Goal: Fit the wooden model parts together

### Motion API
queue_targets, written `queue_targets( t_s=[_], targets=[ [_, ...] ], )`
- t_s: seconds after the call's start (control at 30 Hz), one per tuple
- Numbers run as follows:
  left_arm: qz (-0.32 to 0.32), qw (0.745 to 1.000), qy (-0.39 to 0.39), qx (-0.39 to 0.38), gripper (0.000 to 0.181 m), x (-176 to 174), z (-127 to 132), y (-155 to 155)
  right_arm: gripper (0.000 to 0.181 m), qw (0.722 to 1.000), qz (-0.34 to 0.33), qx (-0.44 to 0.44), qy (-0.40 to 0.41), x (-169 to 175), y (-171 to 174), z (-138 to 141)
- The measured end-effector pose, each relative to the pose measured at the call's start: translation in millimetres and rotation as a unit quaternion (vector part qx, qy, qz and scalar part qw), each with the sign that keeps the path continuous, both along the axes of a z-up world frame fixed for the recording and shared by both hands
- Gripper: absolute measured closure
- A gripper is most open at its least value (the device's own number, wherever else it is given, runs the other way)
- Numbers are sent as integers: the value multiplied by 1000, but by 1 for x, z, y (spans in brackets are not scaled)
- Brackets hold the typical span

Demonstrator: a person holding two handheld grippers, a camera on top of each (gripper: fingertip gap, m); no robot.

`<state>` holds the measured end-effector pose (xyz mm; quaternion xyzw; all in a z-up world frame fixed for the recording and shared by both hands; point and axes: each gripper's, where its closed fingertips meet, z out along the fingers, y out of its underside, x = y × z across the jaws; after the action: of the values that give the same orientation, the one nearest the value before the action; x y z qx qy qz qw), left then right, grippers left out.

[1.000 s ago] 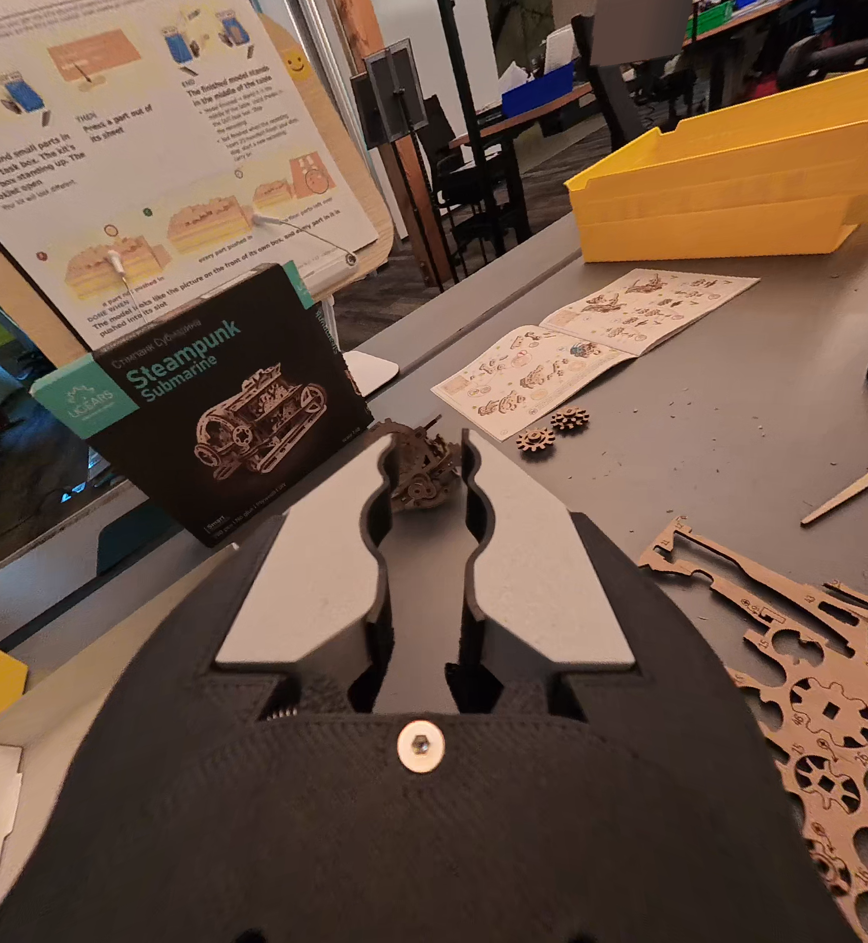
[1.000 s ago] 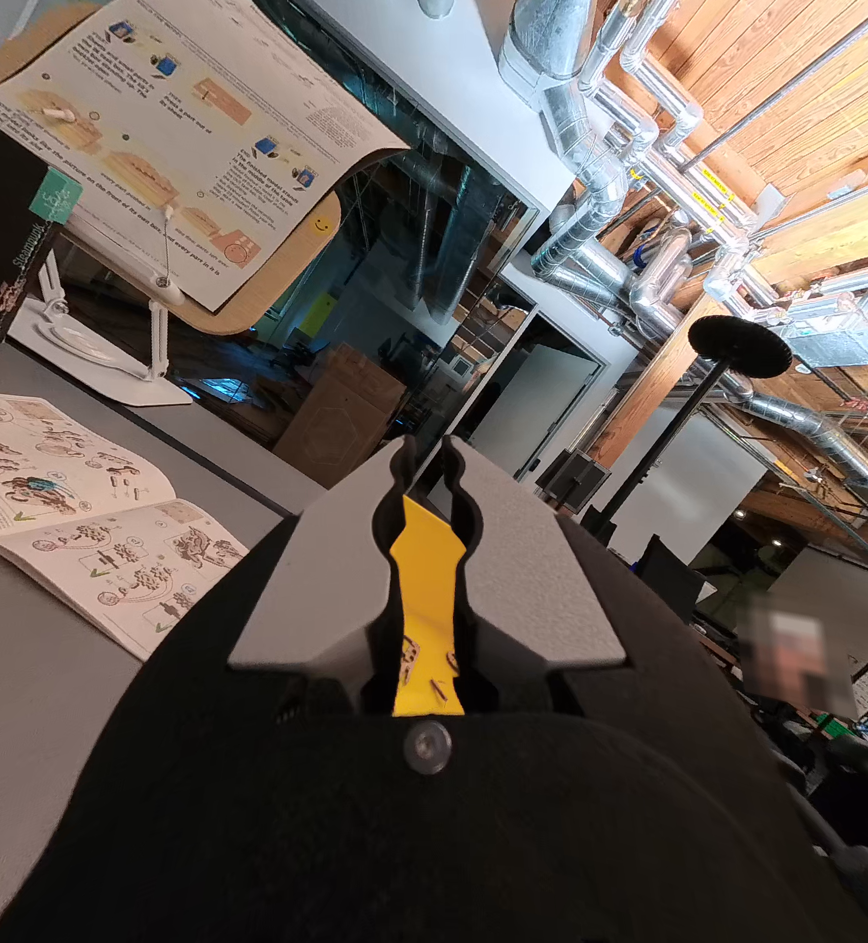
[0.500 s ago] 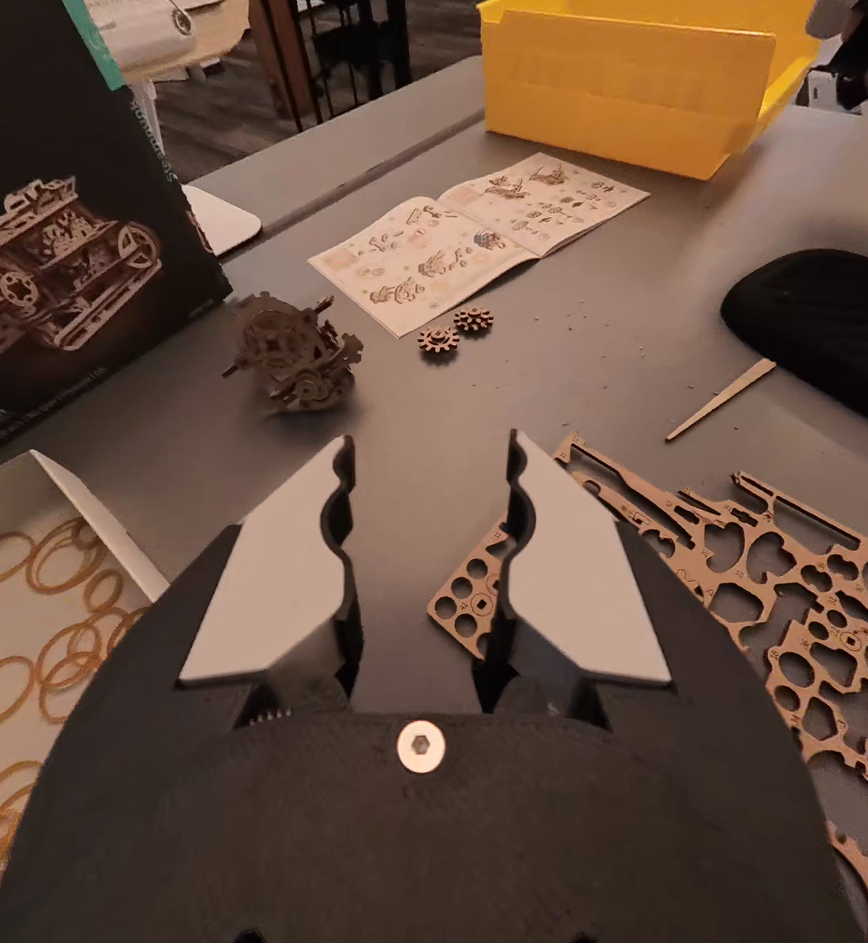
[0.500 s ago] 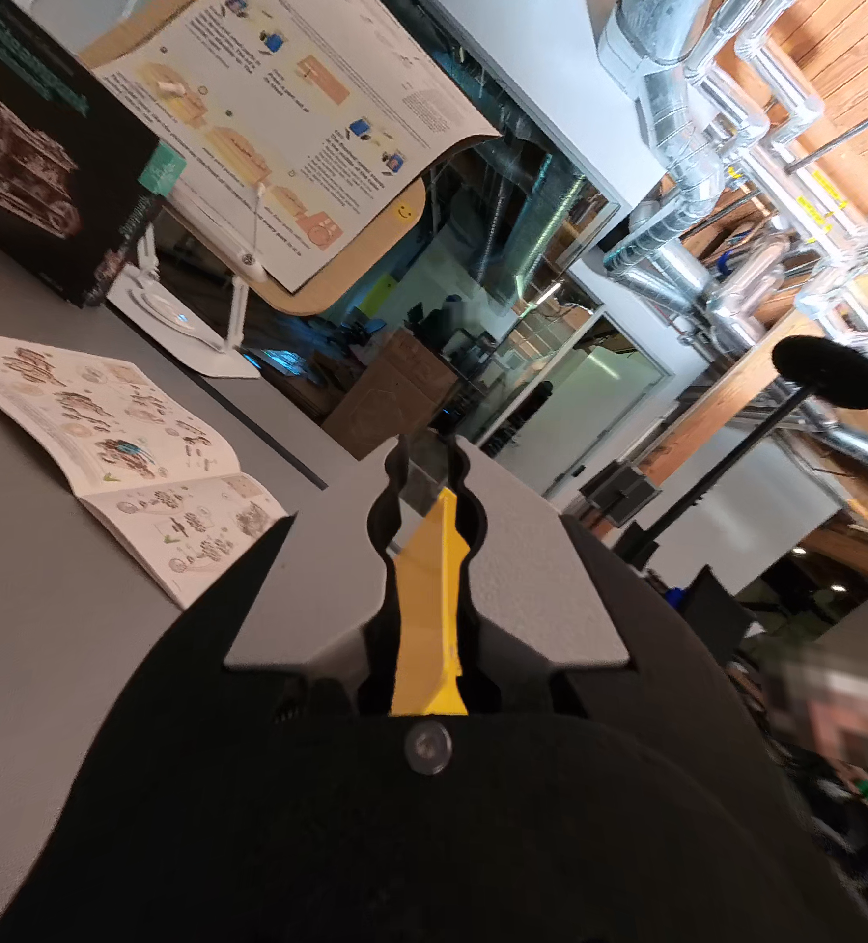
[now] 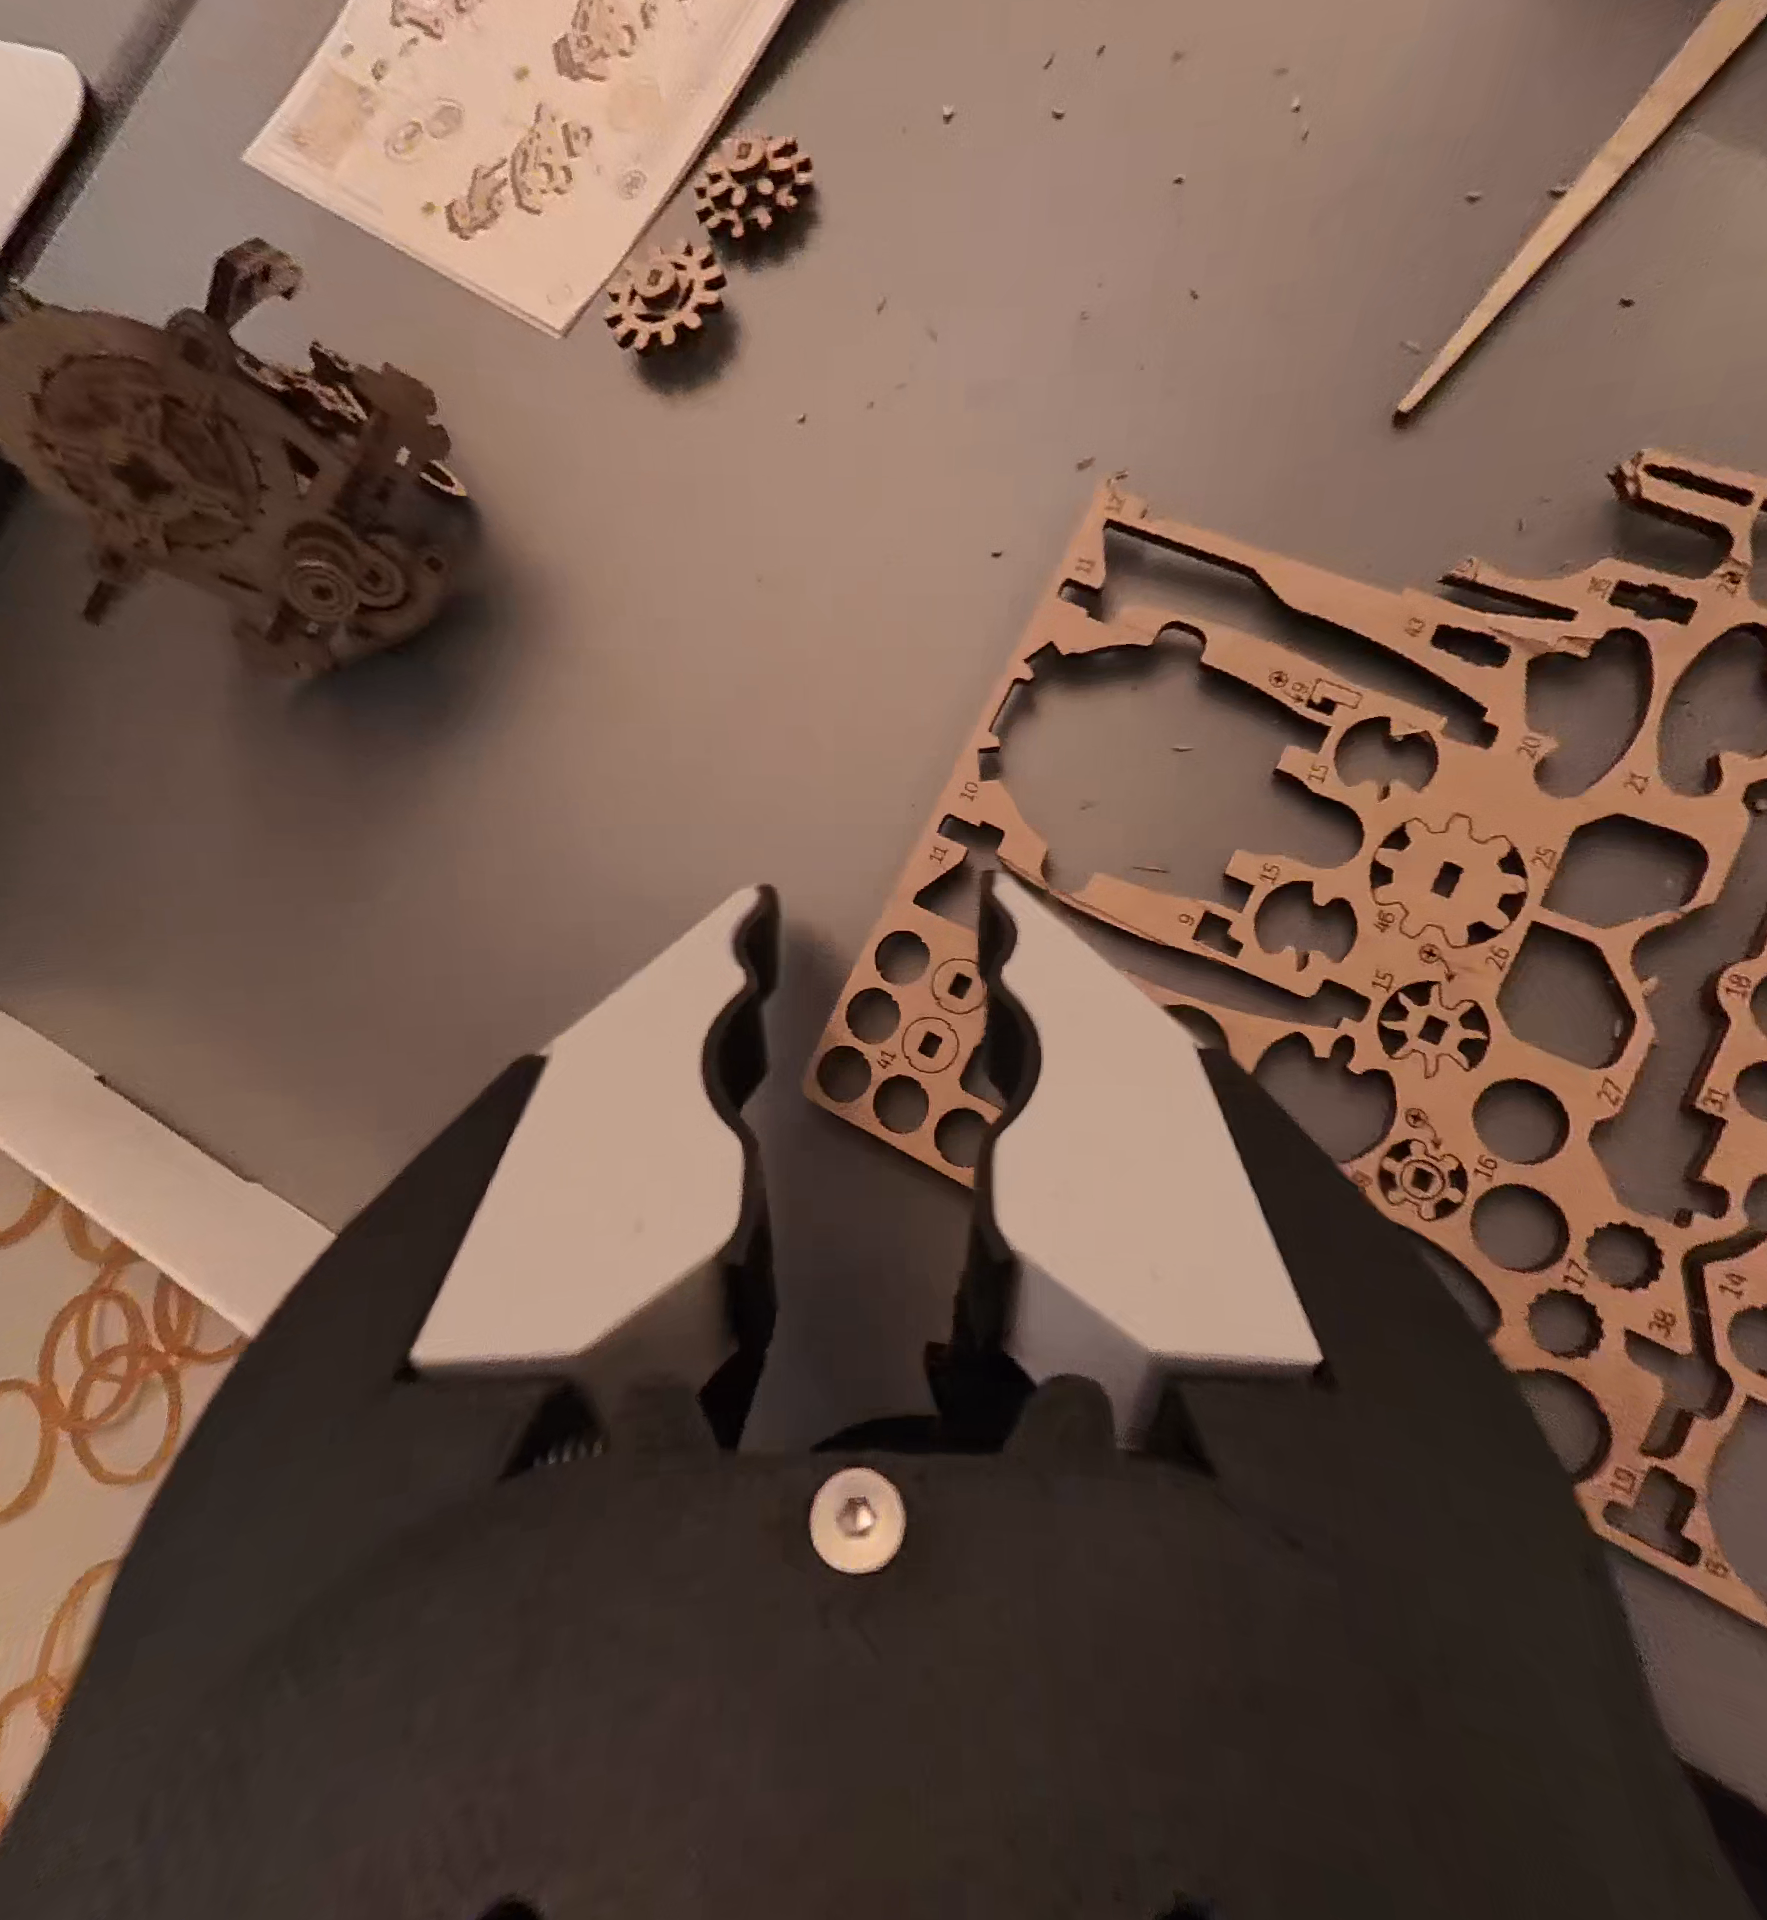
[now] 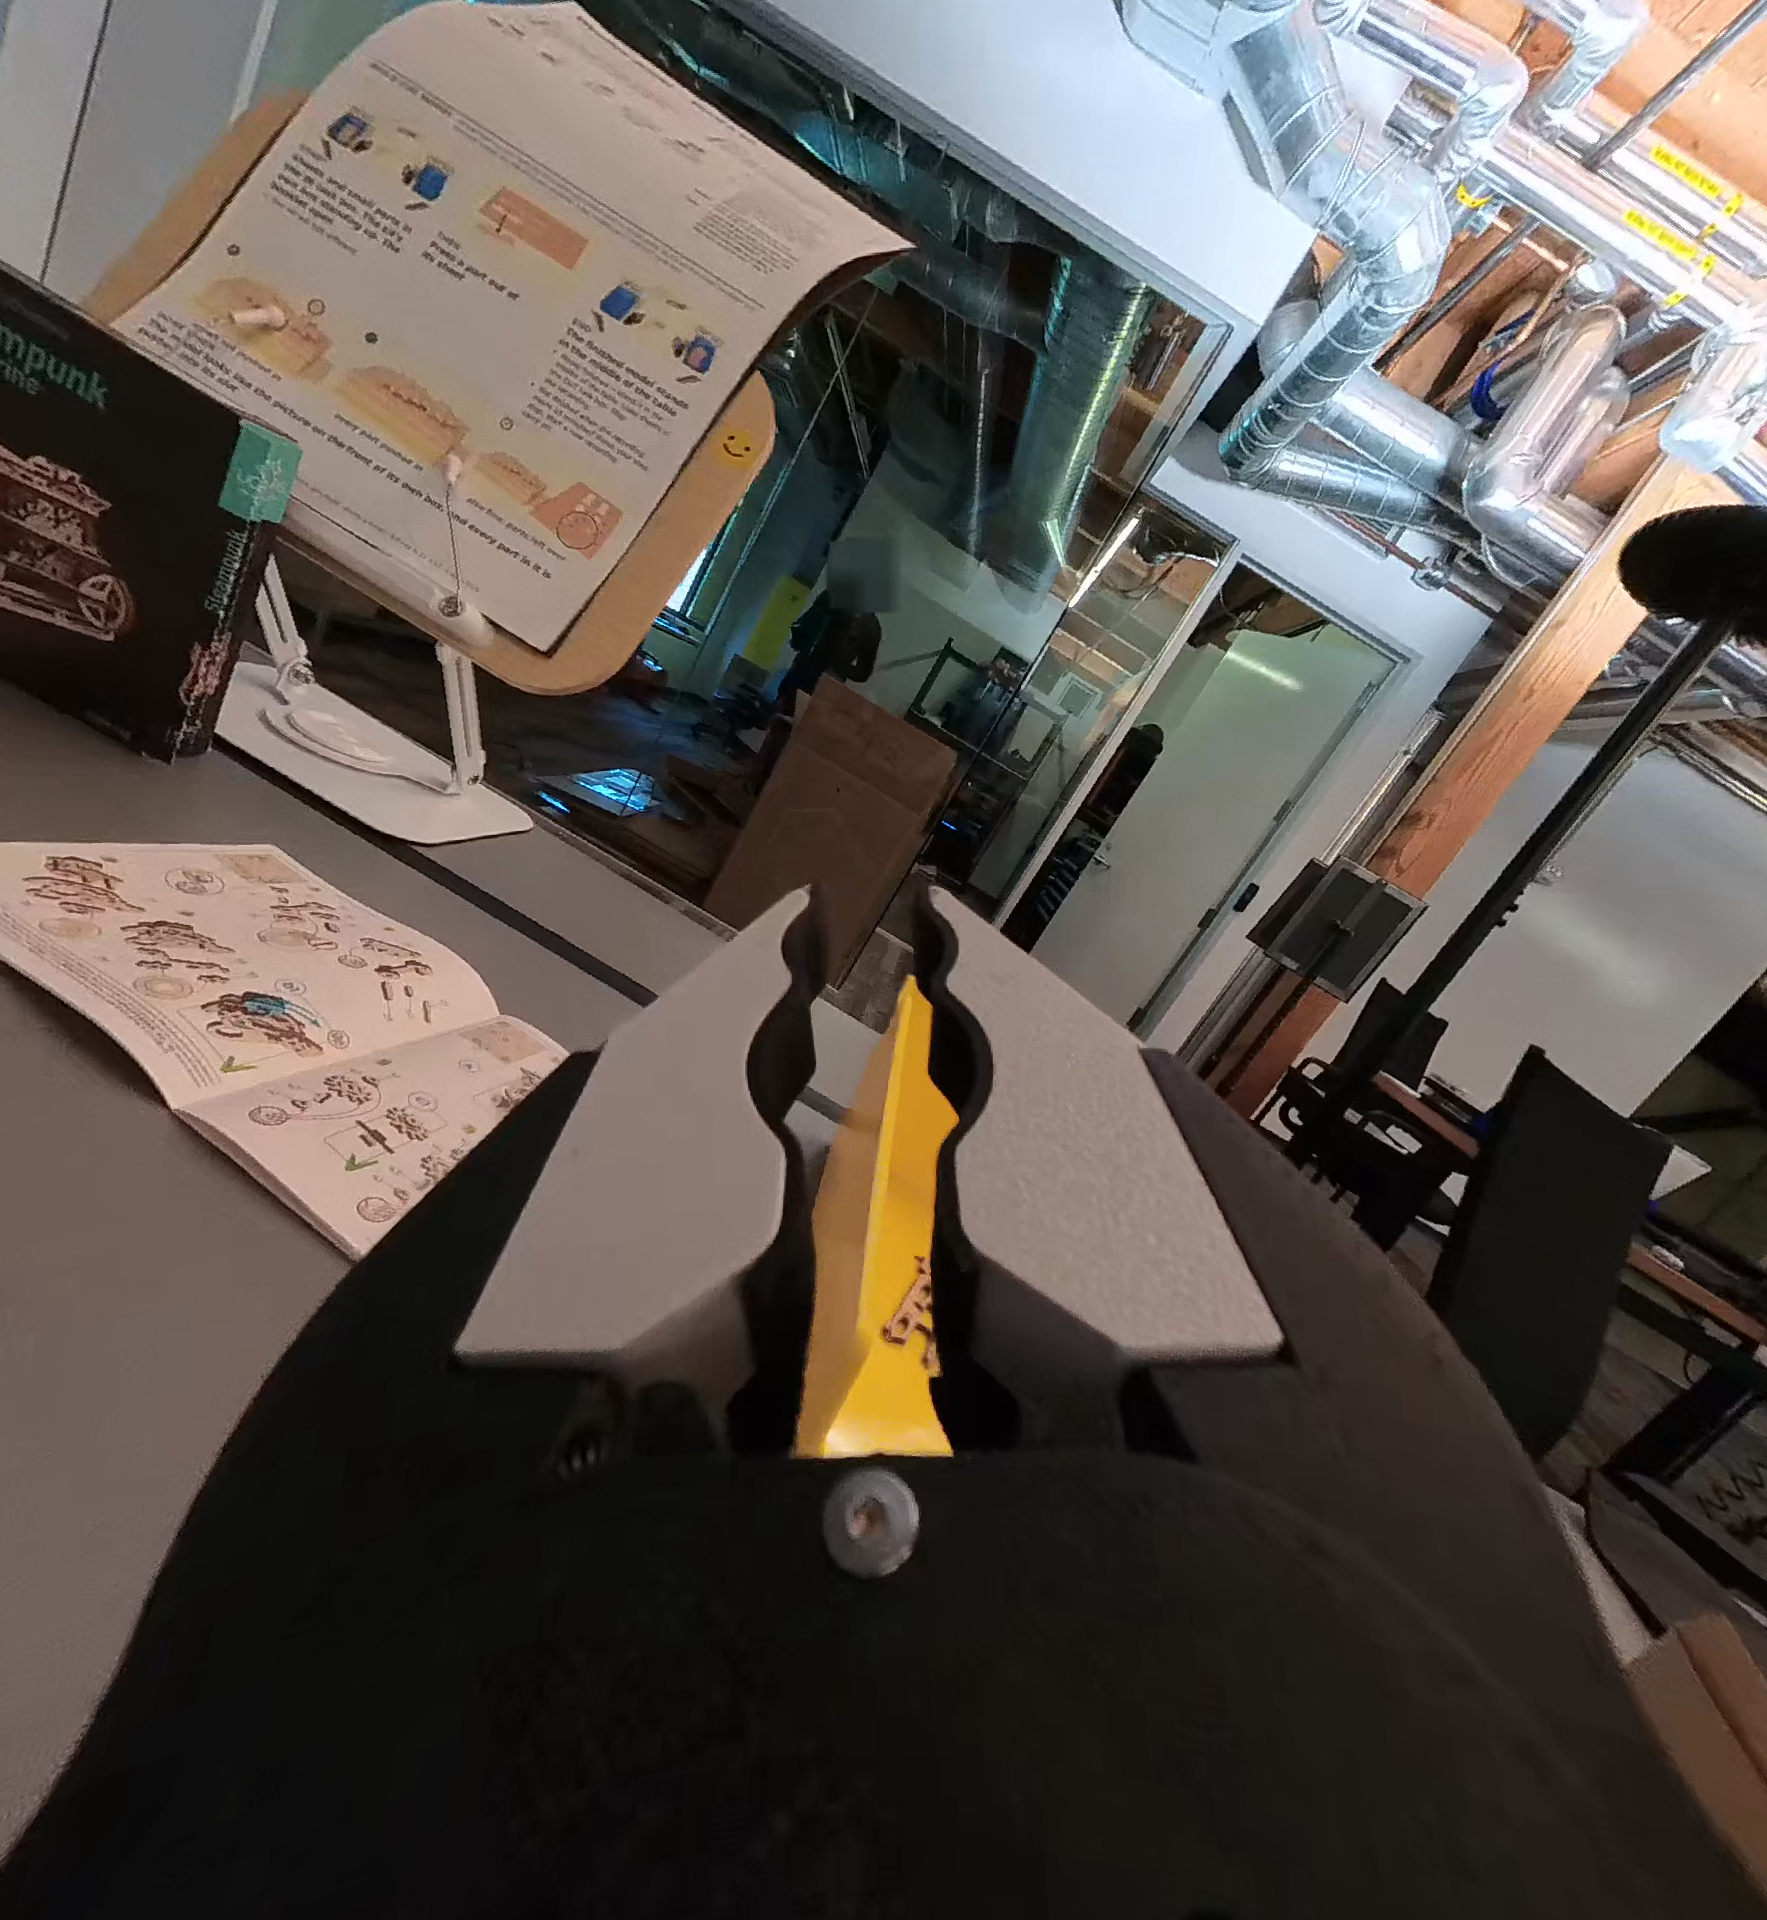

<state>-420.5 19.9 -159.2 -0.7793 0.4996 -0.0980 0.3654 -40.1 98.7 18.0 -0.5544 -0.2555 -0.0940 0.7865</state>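
Observation:
My left gripper (image 5: 874, 904) is open and empty, pointing down at the grey table. Its right fingertip (image 5: 993, 914) is over the near-left corner of the punched wooden parts sheet (image 5: 1378, 935). A partly built wooden model (image 5: 214, 488) stands at the left. Two small wooden gears (image 5: 666, 296) lie by the booklet. My right gripper (image 6: 866, 904) is empty, its jaws a narrow gap apart, held over a yellow bin (image 6: 879, 1195) that has a small wooden part (image 6: 910, 1325) in it.
An open instruction booklet (image 5: 505, 125) lies at the back; it also shows in the right wrist view (image 6: 235, 997). A thin wooden stick (image 5: 1565, 218) lies at the back right. A white tray with rubber bands (image 5: 58, 1299) is at the left. The black kit box (image 6: 79, 540) and an instruction board (image 6: 505, 343) stand behind. Left tips to right tips: about 45 cm. My left tips are roughly 15 cm from the thin wooden stick (image 5: 1565, 218).
My left gripper has tipped down and moved toward the parts sheet, and its jaws have opened wider than a second ago. My right gripper has turned slightly and its gap has widened a little.

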Motion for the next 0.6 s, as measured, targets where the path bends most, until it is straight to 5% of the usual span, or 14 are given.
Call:
queue_targets(
  t_s=[0.2,0.33,0.5,0.6],
  targets=[
    [-21,1000,2,-14,172,2,-3,-6,167,997,45,-52,-37,-31,6,-23],
    [-27,1000,11,-4,173,3,-3,-7,165,980,157,-80,-92,-102,-15,-38],
    [-33,999,9,17,173,4,3,-7,159,888,379,-215,-148,-231,-73,-91],
    [-34,999,-12,38,173,6,14,-5,128,837,406,-329,-161,-280,-79,-122]
  ],
)
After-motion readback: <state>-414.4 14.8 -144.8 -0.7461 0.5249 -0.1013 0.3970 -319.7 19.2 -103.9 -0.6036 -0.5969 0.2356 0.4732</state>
